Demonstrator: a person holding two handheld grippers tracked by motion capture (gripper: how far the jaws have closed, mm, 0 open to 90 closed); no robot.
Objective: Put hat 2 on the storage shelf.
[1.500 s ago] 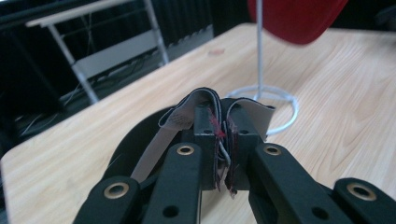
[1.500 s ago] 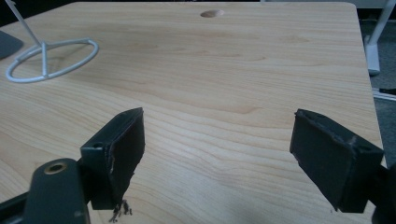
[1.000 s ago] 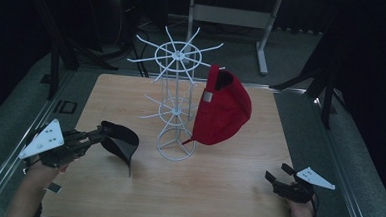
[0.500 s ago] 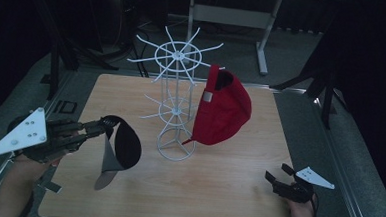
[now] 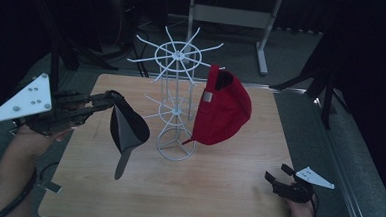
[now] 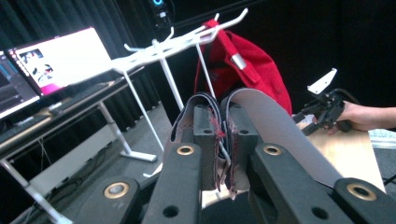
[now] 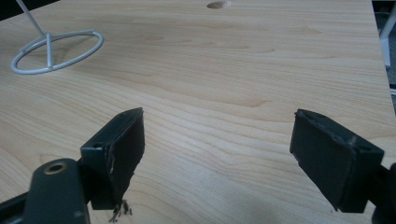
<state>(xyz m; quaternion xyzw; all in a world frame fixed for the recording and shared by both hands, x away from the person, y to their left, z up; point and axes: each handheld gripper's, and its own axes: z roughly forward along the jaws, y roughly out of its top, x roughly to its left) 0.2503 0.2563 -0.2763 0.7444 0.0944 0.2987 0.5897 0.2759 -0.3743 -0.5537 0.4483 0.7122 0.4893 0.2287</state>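
One black cap [image 5: 126,130] hangs brim-down from the left claw [image 5: 106,102], pinched by its rim just left of the white wire rack [image 5: 177,102], whose right side carries the red cap [image 5: 221,110]; the right claw [image 5: 276,180] rests spread on the tabletop [image 5: 217,190], farther off.

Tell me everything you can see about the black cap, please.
The black cap is dark fabric with a stiff, paler grey brim that points down. It hangs in the air, off the table, left of the white wire rack. The left tool is shut on its rear edge; nothing else visibly touches it.
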